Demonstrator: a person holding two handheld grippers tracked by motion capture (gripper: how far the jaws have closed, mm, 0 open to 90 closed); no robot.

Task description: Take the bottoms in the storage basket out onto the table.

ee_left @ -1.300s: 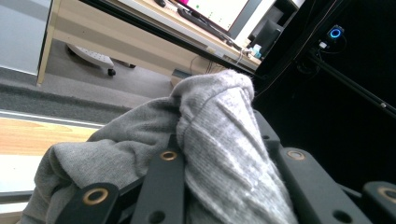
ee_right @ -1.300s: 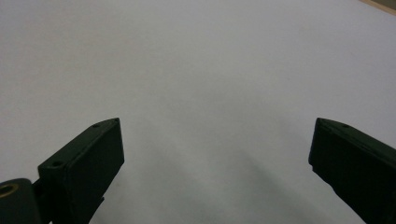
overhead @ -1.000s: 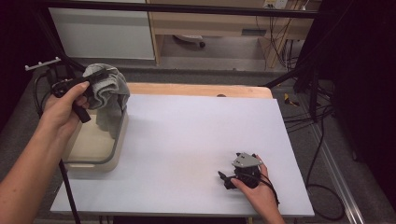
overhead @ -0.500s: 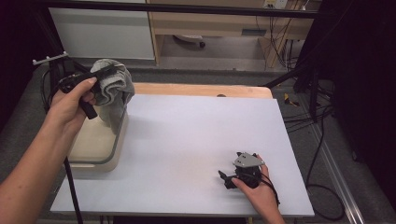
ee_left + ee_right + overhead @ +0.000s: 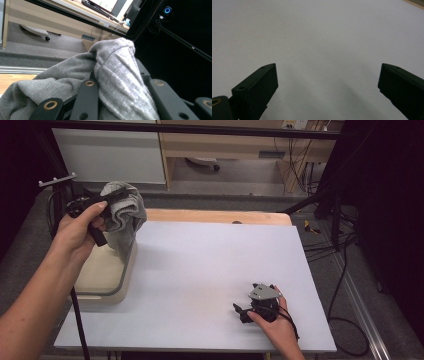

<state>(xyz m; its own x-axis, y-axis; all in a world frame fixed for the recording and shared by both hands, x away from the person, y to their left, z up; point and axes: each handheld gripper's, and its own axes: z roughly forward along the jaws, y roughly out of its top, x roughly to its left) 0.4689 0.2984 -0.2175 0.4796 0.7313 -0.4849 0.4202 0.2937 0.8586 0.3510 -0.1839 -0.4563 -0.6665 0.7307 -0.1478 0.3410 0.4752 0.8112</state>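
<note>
Left gripper, fingers clamped on grey knitted cloth, lifts it from cream plastic tub; right gripper, fingers apart, idle. Next, presumably: carry to white table.

High view: room dim, dark at both edges; overhead light falls on the white tabletop, evenly lit, no glare. Soft shadow just under the right gripper. Slightly soft overall. Left gripper view: grey cloth between the jaws sharp, background beyond it black at right. Right gripper view: jaws blurred, faint shadow on the table between them.
</note>
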